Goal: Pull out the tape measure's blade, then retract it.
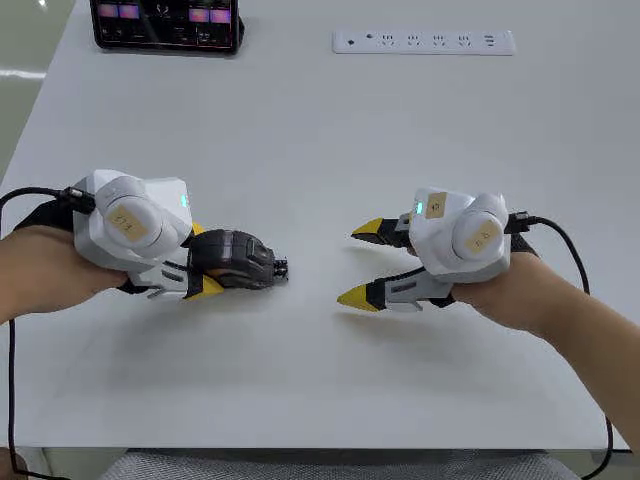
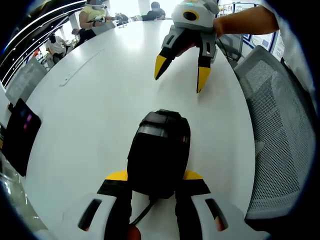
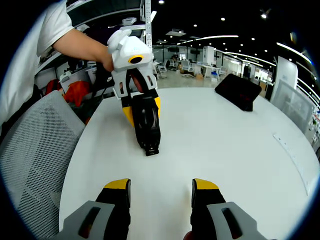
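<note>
Head view, lower left: left gripper (image 1: 200,260) clamps the hard, likely weighty tape measure (image 1: 238,258); right gripper (image 1: 358,264), jaws spread, should pinch its end hook (image 1: 281,267).

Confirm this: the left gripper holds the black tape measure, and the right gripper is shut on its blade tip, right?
Not quite. The left gripper does hold the tape measure, but the right gripper is open, apart from the blade tip, as the right gripper view shows.
</note>
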Demonstrator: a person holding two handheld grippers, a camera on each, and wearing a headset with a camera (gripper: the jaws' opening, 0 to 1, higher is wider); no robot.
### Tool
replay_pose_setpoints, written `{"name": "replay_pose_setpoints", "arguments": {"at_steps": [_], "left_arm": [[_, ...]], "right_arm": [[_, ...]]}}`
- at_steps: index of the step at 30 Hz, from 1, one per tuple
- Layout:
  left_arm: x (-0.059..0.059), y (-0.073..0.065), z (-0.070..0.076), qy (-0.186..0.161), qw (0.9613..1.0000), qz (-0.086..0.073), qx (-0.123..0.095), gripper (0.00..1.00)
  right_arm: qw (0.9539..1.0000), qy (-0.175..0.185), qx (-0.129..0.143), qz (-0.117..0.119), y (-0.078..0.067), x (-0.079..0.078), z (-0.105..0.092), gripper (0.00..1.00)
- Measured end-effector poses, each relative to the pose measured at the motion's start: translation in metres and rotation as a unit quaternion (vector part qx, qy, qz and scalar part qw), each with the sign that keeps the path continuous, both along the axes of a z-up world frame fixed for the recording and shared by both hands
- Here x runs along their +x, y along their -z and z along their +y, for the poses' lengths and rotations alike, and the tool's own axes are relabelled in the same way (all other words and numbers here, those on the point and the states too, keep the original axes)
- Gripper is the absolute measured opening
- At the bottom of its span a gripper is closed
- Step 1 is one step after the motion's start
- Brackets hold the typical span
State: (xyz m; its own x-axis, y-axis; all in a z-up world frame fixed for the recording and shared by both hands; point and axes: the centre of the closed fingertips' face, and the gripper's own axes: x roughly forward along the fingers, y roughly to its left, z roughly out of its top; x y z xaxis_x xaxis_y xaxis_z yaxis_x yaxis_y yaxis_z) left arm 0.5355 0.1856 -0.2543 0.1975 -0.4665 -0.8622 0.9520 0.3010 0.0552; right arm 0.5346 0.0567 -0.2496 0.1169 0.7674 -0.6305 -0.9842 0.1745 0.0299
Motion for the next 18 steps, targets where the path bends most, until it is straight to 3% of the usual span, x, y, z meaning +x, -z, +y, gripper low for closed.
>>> {"name": "replay_pose_setpoints", "arguments": {"at_steps": [18], "left_arm": [[0.000,0.001,0.001,0.002,1.0000,0.003,0.003,0.28]], "right_arm": [[0.9994,-0.031,0.012,0.001,0.006,0.002,0.036,0.38]]}}
